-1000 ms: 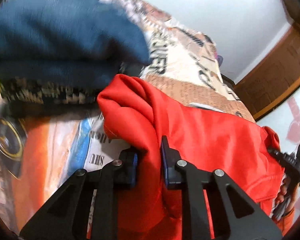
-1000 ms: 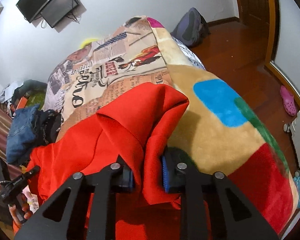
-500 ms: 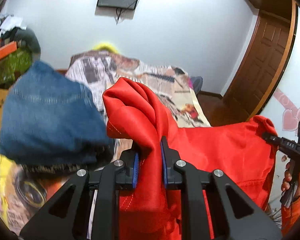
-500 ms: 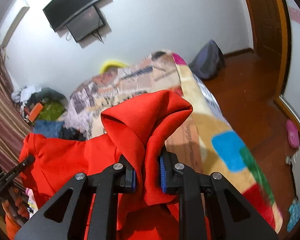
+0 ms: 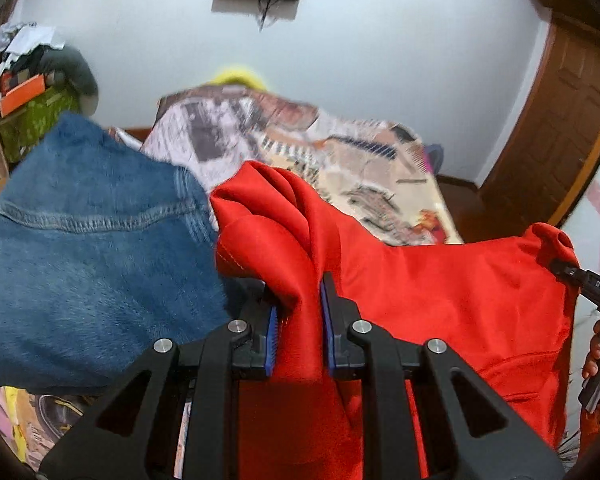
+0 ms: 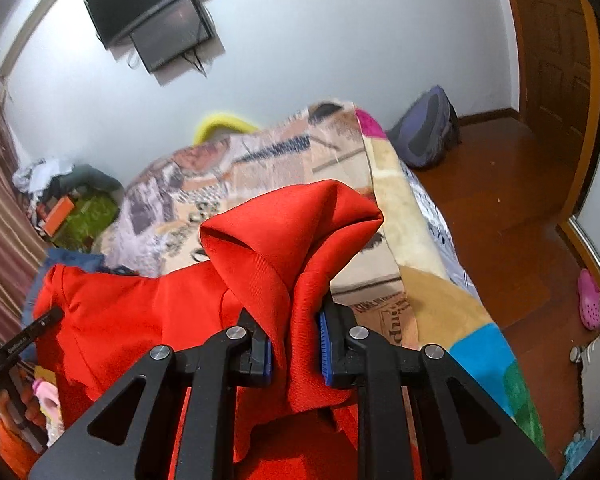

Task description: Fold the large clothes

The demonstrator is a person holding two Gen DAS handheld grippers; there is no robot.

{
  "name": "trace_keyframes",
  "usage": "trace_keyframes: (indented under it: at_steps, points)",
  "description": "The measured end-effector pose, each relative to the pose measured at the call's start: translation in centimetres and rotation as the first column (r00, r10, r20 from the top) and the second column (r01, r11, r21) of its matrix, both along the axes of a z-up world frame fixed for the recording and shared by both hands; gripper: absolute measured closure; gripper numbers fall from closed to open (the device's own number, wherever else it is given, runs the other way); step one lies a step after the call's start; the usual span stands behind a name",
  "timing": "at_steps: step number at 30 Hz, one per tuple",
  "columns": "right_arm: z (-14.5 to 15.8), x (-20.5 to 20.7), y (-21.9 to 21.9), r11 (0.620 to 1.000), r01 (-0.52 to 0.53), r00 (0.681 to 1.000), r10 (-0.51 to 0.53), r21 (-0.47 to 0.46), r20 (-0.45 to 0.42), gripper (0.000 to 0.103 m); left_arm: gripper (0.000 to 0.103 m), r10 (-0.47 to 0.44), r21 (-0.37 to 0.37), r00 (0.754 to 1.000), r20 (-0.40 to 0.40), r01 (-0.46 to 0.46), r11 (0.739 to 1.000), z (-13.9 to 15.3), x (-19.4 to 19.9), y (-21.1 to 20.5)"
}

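Above the bed (image 6: 432, 292), between two grippers, hangs a red garment (image 5: 440, 292), lifted and stretched wide, with no fold laid down that shows. At 6 o'clock of the left wrist view, left gripper (image 5: 299, 334) clamped on a bunched corner of the cloth, blue pads pressed against a thick twist of fabric that rises toward 12 o'clock. At 6 o'clock of the right wrist view, right gripper (image 6: 294, 350) pinched likewise on the opposite corner, a hooded peak of red cloth standing up from between the pads. Toward 3 o'clock of the left view, the far corner of the cloth and the other gripper's black frame in a hand at the edge; toward 9 o'clock of the right view, the mirror of the same. Below and behind, a patterned blanket (image 5: 340, 160) over the bed, running to 12 o'clock. At 9 o'clock of the left view, a blue denim garment (image 5: 88, 248), close and blurred, whether folded cannot be told. Judged as early in the fold: garment gripped and raised, not yet spread flat, nothing halved. Left to do: lowering onto the blanket, smoothing, folding over, then likely the denim.
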State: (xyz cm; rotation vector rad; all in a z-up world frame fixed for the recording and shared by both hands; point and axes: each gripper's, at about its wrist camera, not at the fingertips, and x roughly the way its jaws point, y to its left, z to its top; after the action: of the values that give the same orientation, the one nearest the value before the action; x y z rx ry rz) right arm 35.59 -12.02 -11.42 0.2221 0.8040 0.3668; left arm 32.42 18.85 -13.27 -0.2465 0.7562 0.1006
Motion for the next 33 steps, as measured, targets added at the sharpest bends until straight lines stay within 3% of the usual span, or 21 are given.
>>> trace_keyframes:
  at_steps: [5, 8, 12, 15, 19, 23, 28, 33]
  points:
    - [-3.3, 2.0, -0.9, 0.999, 0.033, 0.996, -0.035, -0.028, -0.085, 0.087, 0.091, 0.069, 0.057, 0.997, -0.045, -0.066, 0.996, -2.4, 1.4, 1.6]
    - [-4.6, 2.8, -2.1, 0.999, 0.048, 0.990, -0.049, -0.016, -0.133, 0.086, 0.091, 0.067, 0.028, 0.996, -0.059, -0.066, 0.997, -3.1, 1.6, 2.5]
    - [-5.5, 2.8, -2.8, 0.999, 0.039, 0.982, -0.044, -0.030, -0.183, 0.076, 0.090, 0.054, 0.053, 0.996, -0.076, -0.050, 0.997, -3.2, 1.4, 2.2]
    - [-4.8, 2.3, -3.1, 0.996, 0.041, 0.978, -0.057, -0.085, -0.201, 0.061, 0.078, 0.058, 0.075, 0.994, -0.095, -0.051, 0.996, -3.1, 1.2, 1.8]
    - [-3.1, 0.8, -3.7, 0.994, 0.008, 0.981, -0.030, -0.112, -0.193, 0.060, 0.057, 0.078, 0.091, 0.991, -0.110, -0.068, 0.994, -2.8, 0.3, 1.4]
    - [-0.6, -2.1, -4.5, 0.988, -0.023, 0.991, 0.001, -0.155, -0.136, 0.058, 0.049, 0.073, 0.099, 0.991, -0.110, -0.062, 0.993, -1.8, -1.9, 1.0]
    - [2.1, -5.9, -5.7, 0.984, -0.032, 0.998, 0.022, -0.175, -0.060, 0.042, 0.032, 0.053, 0.122, 0.992, -0.113, -0.039, 0.992, -0.3, -5.4, 0.7]
    - [3.0, -9.4, -7.3, 0.986, -0.027, 0.999, 0.020, -0.163, -0.045, 0.038, 0.018, 0.035, 0.106, 0.990, -0.136, -0.021, 0.994, -0.1, -9.4, 1.3]
